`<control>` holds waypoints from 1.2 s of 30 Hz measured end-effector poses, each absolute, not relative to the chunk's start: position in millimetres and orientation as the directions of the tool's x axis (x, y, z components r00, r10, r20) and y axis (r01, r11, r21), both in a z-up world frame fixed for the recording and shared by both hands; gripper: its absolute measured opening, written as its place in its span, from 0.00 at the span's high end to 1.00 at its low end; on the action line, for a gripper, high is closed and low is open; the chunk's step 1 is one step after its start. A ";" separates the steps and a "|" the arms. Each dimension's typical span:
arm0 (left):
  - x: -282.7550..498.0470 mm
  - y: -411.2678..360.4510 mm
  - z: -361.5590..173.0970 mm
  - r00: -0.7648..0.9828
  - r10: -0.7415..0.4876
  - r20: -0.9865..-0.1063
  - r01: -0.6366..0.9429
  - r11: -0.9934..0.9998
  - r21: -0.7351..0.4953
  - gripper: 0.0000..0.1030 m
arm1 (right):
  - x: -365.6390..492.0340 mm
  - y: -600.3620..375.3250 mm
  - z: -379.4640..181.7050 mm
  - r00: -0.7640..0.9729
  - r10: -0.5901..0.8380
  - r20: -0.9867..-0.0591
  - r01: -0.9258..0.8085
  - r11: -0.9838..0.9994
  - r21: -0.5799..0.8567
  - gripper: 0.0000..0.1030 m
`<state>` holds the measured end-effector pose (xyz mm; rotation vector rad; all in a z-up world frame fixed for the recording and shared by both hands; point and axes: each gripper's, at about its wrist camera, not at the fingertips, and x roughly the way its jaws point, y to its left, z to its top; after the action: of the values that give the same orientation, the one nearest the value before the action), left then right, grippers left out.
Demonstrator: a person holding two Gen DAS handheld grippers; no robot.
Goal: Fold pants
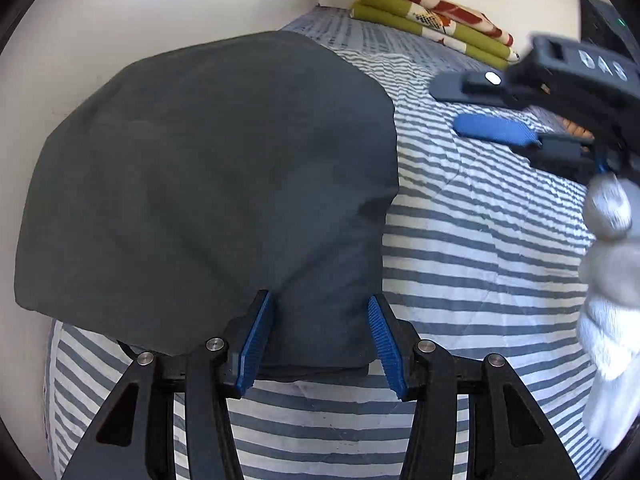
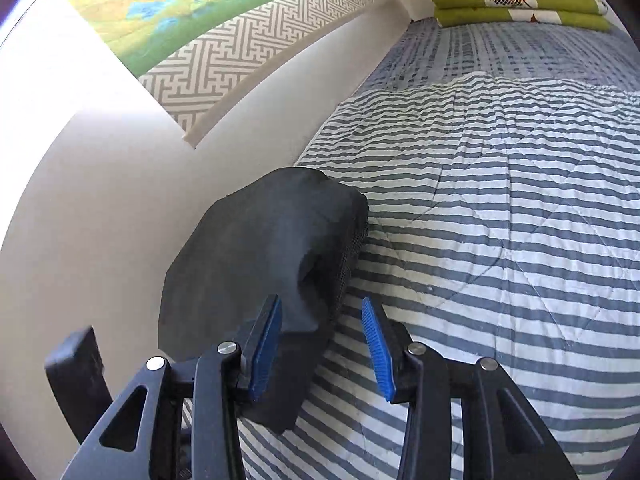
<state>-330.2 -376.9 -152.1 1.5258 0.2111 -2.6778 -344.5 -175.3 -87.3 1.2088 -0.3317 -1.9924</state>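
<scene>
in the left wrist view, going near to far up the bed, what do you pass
left gripper → dark folded pants → striped quilt → checked blue bedding → folded green floral blanket

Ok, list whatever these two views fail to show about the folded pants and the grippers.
- Pants, left wrist view: the near edge is partly hidden behind the left gripper fingers.
- Pants, right wrist view: the near corner sits behind the right gripper; layers underneath cannot be counted.
- Right gripper in the left wrist view: blurred, cut off by the right edge.
- Gloved hand: blurred, cropped.
</scene>
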 end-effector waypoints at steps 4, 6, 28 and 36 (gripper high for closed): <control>-333.4 -380.1 -155.2 -0.510 0.044 -0.859 0.073 -0.993 -0.094 0.49 | -375.5 -213.0 -108.0 -0.186 -0.727 -0.661 0.453 -0.660 0.599 0.63; -339.3 -384.0 -157.0 -0.509 0.063 -0.859 0.058 -0.993 -0.107 0.49 | -390.2 -227.2 -121.5 -0.171 -0.722 -0.670 0.422 -0.668 0.612 0.63; -270.0 -355.2 -124.8 -0.525 0.045 -0.850 0.203 -0.963 -0.176 0.48 | -300.3 -131.9 -85.9 -0.396 -0.512 -0.762 0.519 -0.810 0.274 0.68; -148.6 -299.2 -62.6 -0.579 -0.064 -0.813 0.327 -0.931 -0.160 0.46 | -166.0 -57.5 -40.8 -0.426 -0.490 -0.760 0.630 -0.764 0.140 0.64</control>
<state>-148.6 -299.2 -62.6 1.3072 0.4343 -2.5728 -166.0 -57.5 -40.8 1.0952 0.2166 -2.1945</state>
